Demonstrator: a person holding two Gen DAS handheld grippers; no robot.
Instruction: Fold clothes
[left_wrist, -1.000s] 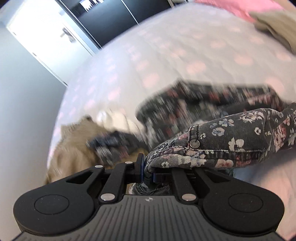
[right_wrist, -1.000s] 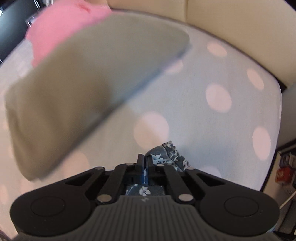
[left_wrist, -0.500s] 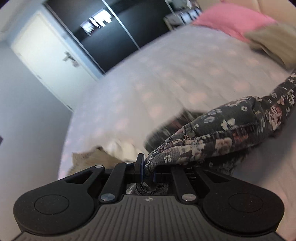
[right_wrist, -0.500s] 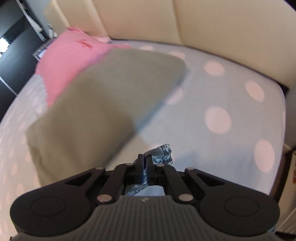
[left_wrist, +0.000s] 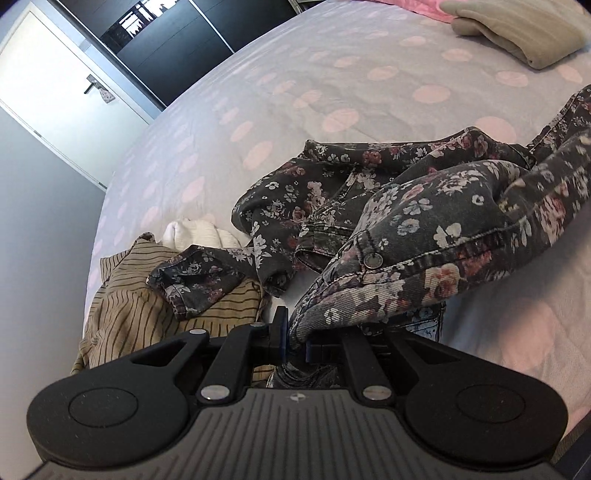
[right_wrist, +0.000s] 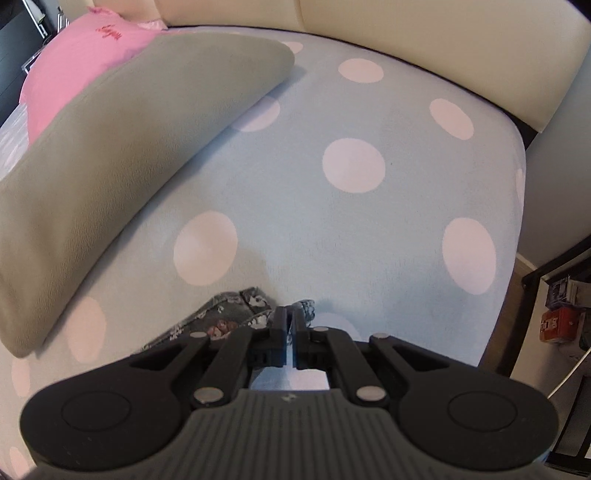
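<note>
We have lowered the floral jeans (left_wrist: 436, 221) back onto the dotted bed (left_wrist: 332, 85), left gripper (left_wrist: 295, 338) clamped on their waistband, right gripper (right_wrist: 290, 328) pinching a hem.

Counted across both views: one floral denim garment (left_wrist: 424, 206), dark grey with pink and white flowers, showing one metal button (left_wrist: 372, 261). One striped beige garment (left_wrist: 147, 306) lies in a heap, with one white garment (left_wrist: 195, 232) behind it. One folded beige item (left_wrist: 517, 29) sits far up the bed (left_wrist: 295, 74), and in the right wrist view one grey-green folded cloth (right_wrist: 110, 147) with one pink pillow (right_wrist: 85, 48) behind it. One polka-dot bedsheet (right_wrist: 332, 240) covers the single bed. One white door (left_wrist: 55, 92) with one handle (left_wrist: 90, 83). Two grippers, left gripper (left_wrist: 293, 332) and right gripper (right_wrist: 290, 332), each with two fingers
</note>
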